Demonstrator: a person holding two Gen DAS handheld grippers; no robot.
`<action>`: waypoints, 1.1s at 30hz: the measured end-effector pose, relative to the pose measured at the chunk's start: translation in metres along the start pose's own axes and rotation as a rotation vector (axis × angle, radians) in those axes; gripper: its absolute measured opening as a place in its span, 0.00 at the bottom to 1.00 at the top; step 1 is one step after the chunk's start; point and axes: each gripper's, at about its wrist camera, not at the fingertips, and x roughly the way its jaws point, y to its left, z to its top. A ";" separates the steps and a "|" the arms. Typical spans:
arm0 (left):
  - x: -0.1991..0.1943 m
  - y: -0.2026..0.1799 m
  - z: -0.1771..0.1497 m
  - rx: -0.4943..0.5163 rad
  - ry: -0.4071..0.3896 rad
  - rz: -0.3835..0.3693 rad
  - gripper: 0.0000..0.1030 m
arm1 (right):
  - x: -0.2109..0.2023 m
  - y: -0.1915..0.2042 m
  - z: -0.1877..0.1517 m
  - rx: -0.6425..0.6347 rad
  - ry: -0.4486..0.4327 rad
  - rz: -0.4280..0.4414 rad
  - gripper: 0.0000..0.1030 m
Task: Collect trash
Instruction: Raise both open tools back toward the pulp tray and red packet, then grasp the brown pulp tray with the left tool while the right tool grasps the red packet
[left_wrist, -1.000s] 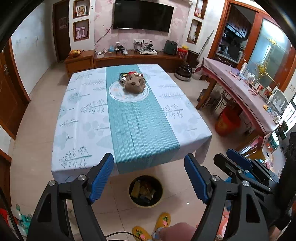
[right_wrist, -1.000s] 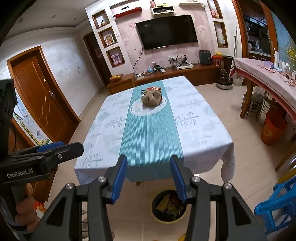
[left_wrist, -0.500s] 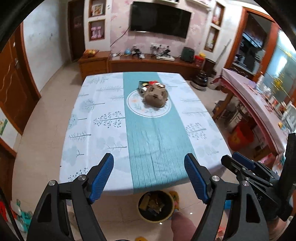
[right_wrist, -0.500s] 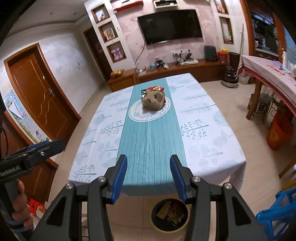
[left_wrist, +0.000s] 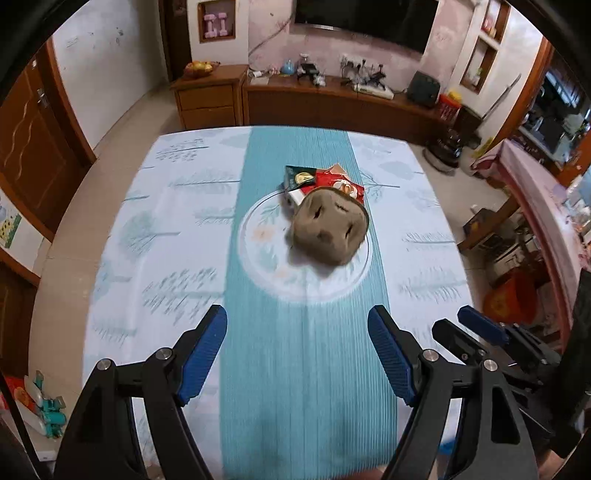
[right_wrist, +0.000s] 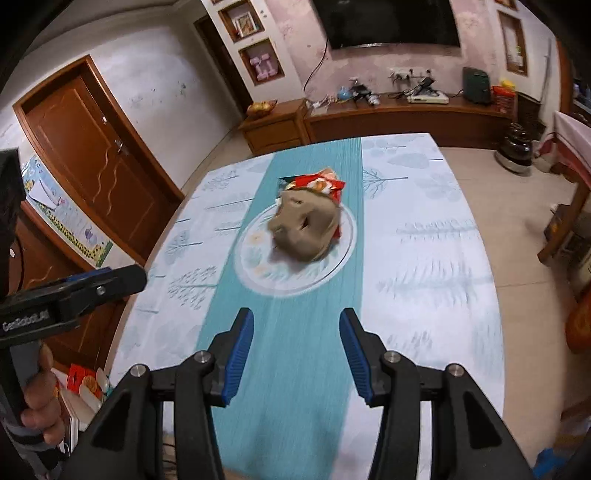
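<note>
A brown moulded-pulp cup carrier (left_wrist: 328, 232) (right_wrist: 304, 229) lies upside down on the round white print in the middle of the teal table runner (left_wrist: 306, 350). Red and green snack wrappers (left_wrist: 325, 182) (right_wrist: 321, 184) stick out from behind it. My left gripper (left_wrist: 297, 345) hovers open over the runner, well short of the carrier, with nothing between its fingers. My right gripper (right_wrist: 297, 347) is also open and empty, nearer the table's front edge. The left gripper's side (right_wrist: 74, 295) and the hand holding it show at the left of the right wrist view.
The table wears a pale blue tree-print cloth (left_wrist: 147, 240) (right_wrist: 436, 258). A wooden door (right_wrist: 96, 155) stands at the left and a long low cabinet (left_wrist: 332, 99) at the back wall. A second table with a pink cloth (left_wrist: 543, 206) and an orange bucket (left_wrist: 511, 299) are at the right.
Both grippers have swept forward over the table toward the carrier, which now looks much larger. The floor bin seen under the table's front edge has dropped out of view.
</note>
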 end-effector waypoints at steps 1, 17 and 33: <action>0.017 -0.007 0.011 0.011 0.019 0.020 0.75 | 0.009 -0.010 0.009 0.001 0.011 0.007 0.47; 0.163 -0.055 0.087 0.106 0.184 0.066 0.75 | 0.118 -0.102 0.101 0.119 0.110 0.117 0.47; 0.174 -0.037 0.077 0.039 0.205 0.028 0.64 | 0.190 -0.099 0.133 0.221 0.220 0.306 0.54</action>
